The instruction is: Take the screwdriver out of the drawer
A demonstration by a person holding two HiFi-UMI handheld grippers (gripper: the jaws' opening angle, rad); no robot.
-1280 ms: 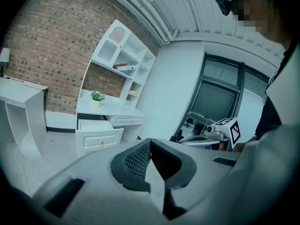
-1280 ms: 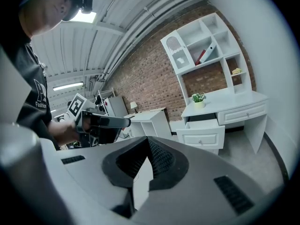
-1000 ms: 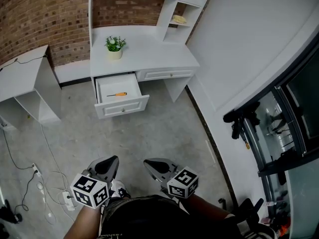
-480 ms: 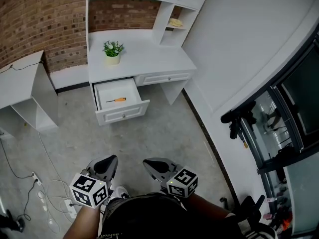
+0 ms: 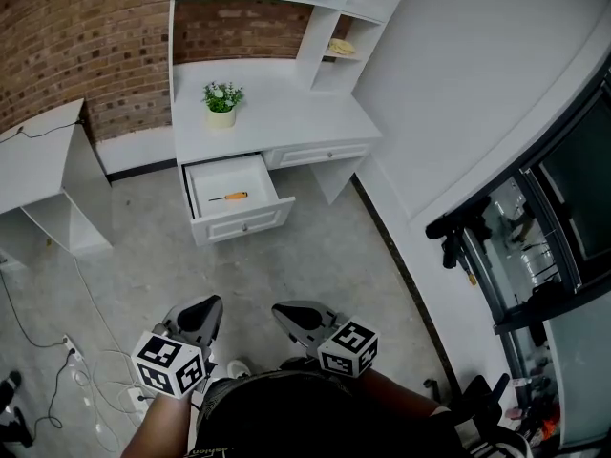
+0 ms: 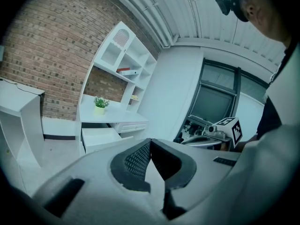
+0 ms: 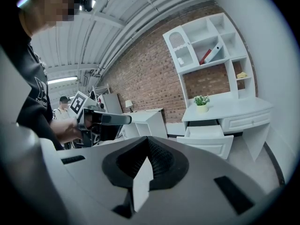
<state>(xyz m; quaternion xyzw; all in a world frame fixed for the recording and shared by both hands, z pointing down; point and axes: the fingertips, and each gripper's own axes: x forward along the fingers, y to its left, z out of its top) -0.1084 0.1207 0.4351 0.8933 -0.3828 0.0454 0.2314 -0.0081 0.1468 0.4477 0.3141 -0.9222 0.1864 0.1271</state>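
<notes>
An orange-handled screwdriver (image 5: 229, 197) lies in the open white drawer (image 5: 250, 223) of the desk (image 5: 277, 113), across the floor from me. Both grippers are held low, close to my body and far from the drawer. My left gripper (image 5: 199, 315) is shut with nothing in it, its jaw tips meeting (image 6: 149, 143). My right gripper (image 5: 294, 315) is likewise shut and empty (image 7: 149, 140). The open drawer (image 6: 99, 137) shows in the left gripper view and, as the drawer (image 7: 206, 137), in the right gripper view; the screwdriver is hidden in both.
A potted plant (image 5: 221, 98) stands on the desk top under white shelves (image 5: 329, 12). A low white shelf unit (image 5: 48, 179) stands at the left by the brick wall. Cables and a power strip (image 5: 67, 370) lie on the floor at the left. A dark machine (image 5: 516, 246) stands at the right.
The desk and drawer have shifted only slightly in the head view. Both grippers stay shut and in the same place near my body.
</notes>
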